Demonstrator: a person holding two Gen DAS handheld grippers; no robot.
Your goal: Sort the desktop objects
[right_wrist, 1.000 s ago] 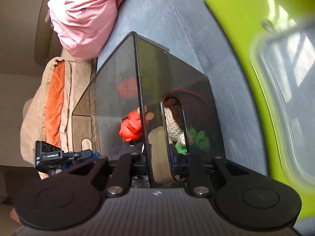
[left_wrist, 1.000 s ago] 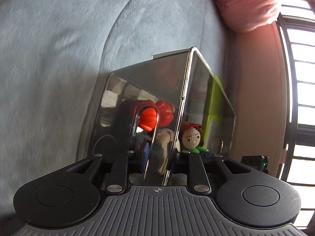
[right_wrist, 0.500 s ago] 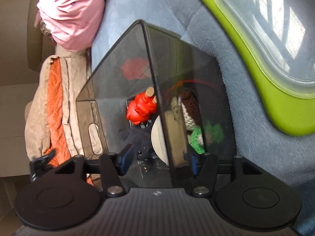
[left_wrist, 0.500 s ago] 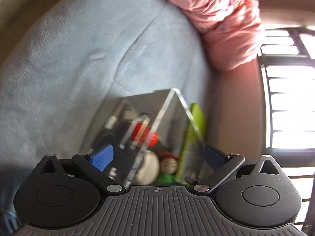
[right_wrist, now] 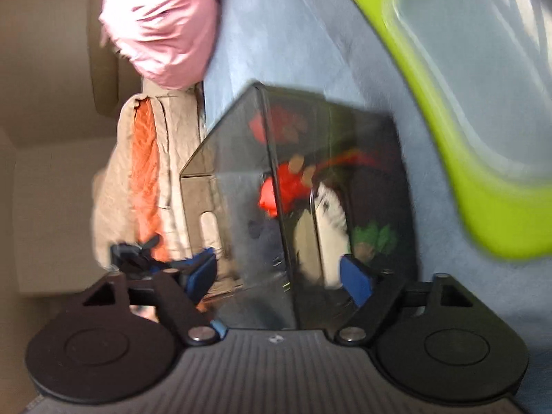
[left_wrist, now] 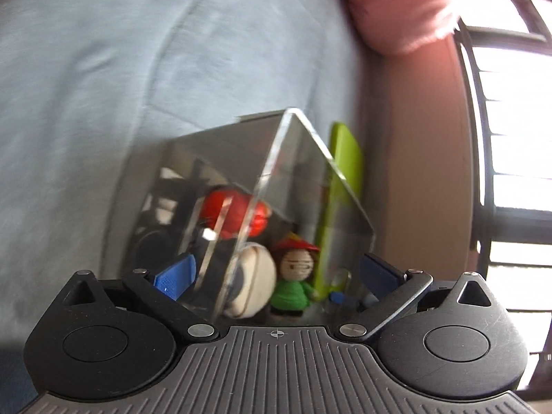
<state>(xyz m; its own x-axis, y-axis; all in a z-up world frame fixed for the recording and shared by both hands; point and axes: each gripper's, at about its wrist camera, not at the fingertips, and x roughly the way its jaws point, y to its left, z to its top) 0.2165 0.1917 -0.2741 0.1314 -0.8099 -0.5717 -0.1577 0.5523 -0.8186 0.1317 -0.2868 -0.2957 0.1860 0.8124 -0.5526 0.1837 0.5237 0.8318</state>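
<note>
Now both the left claw [left_wrist: 276,276] and right claw [right_wrist: 281,276] gape wide, straddling the box [left_wrist: 293,186] edges, gripping nothing.

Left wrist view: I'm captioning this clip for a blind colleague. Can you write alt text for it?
A smoky clear acrylic box sits on a light blue blanket, just ahead of the open left tongs, whose blue pads straddle its near corner. Inside are a crocheted doll in green, a red toy and a cream round object. A lime-green lid lies behind.
</note>
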